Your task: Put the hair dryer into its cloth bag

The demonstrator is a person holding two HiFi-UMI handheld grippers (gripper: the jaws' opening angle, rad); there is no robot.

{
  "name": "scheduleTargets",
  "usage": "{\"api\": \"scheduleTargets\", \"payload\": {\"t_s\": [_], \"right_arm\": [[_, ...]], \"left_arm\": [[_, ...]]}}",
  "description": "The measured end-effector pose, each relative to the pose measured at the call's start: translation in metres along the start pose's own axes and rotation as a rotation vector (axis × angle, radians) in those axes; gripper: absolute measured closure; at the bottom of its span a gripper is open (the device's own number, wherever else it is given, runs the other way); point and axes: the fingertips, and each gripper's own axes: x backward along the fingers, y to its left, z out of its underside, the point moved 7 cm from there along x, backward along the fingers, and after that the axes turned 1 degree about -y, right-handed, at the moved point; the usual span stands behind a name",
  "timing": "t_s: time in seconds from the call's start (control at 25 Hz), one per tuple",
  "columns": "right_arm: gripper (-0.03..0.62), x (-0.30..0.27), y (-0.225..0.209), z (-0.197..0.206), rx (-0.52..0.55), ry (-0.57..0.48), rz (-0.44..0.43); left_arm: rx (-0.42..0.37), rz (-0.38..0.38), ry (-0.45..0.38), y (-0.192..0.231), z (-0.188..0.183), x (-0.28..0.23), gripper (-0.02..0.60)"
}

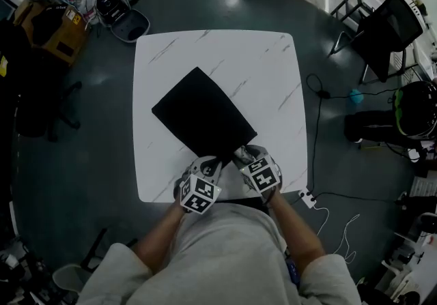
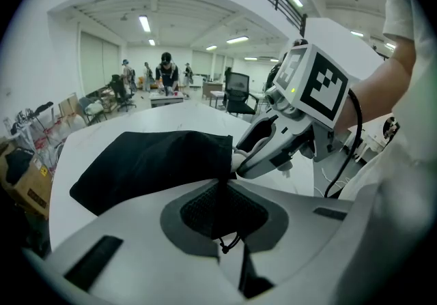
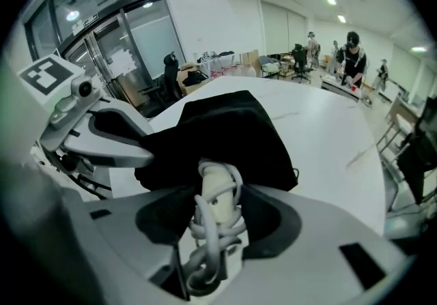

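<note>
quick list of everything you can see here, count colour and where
cloth bag: 1, black, lying mid-table, mouth toward the grippers
hair dryer: 1, cream handle wound in white cord, poking from the bag's mouth
table: 1, white marbled, centre
case: 1, grey, open, on the floor past the table's far left corner
left gripper: 1, grey, shut on the bag's edge
right gripper: 1, grey, open around the handle

White marbled table (image 1: 266, 71), dark teal floor (image 1: 102, 133), ceiling strip lights (image 2: 144, 23), glass doors (image 3: 116, 37)
</note>
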Motion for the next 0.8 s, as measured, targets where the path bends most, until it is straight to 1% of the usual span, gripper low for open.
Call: {"api": "scheduleTargets", "payload": {"t_s": [0.12, 0.32, 0.56, 0.8], "right_arm": [[0.376, -0.004, 0.000, -0.008, -0.010, -0.015, -0.002], [0.376, -0.015, 0.001, -0.024, -0.033, -0.045, -0.011], [0.376, -0.027, 0.001, -0.038, -0.073, -0.080, -0.018], [0.375, -0.042, 0.000, -0.045, -0.152, -0.118, -0.048]], "left_arm": [[0.024, 0.001, -0.010, 0.001, 0.001, 0.001, 0.560], [0.100, 0.029, -0.040, 0.006, 0.000, 0.004, 0.560], [0.113, 0.041, -0.054, 0.009, -0.003, 0.008, 0.560], [0.109, 0.053, -0.047, 0.007, -0.001, 0.011, 0.560]]}}
